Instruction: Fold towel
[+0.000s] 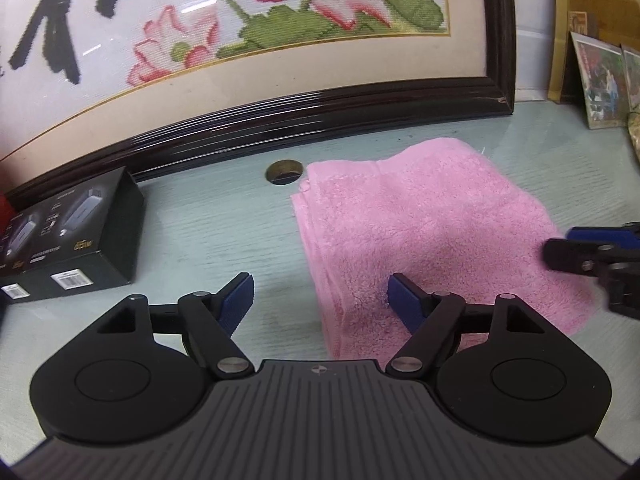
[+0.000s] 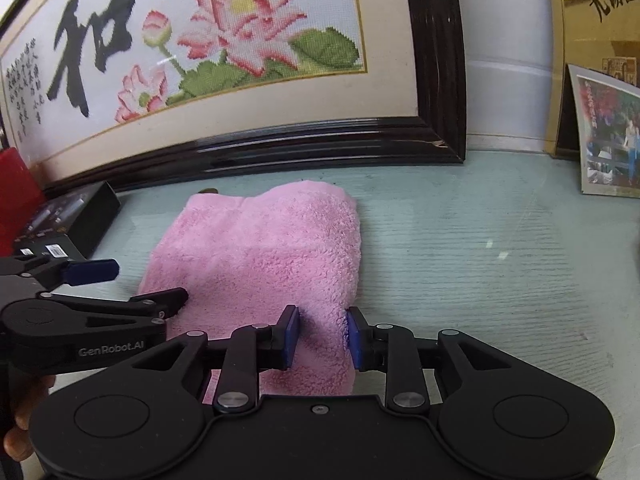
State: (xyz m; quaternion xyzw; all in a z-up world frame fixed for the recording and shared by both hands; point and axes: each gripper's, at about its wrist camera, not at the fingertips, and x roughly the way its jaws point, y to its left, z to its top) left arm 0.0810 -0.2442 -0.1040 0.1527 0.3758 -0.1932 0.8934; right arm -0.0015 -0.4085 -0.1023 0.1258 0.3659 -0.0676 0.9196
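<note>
A pink towel lies folded in several layers on the pale green table; it also shows in the right wrist view. My left gripper is open wide at the towel's near left edge, its right finger over the cloth and its left finger over the table. It also shows from the side in the right wrist view. My right gripper is partly open with its jaws astride the towel's near right corner; the pads touch the fluffy cloth without a clear pinch. It shows at the right edge of the left wrist view.
A large framed lotus embroidery leans along the back. A black product box lies on the left. A round hole in the table sits by the towel's far left corner. Photos lean at the right.
</note>
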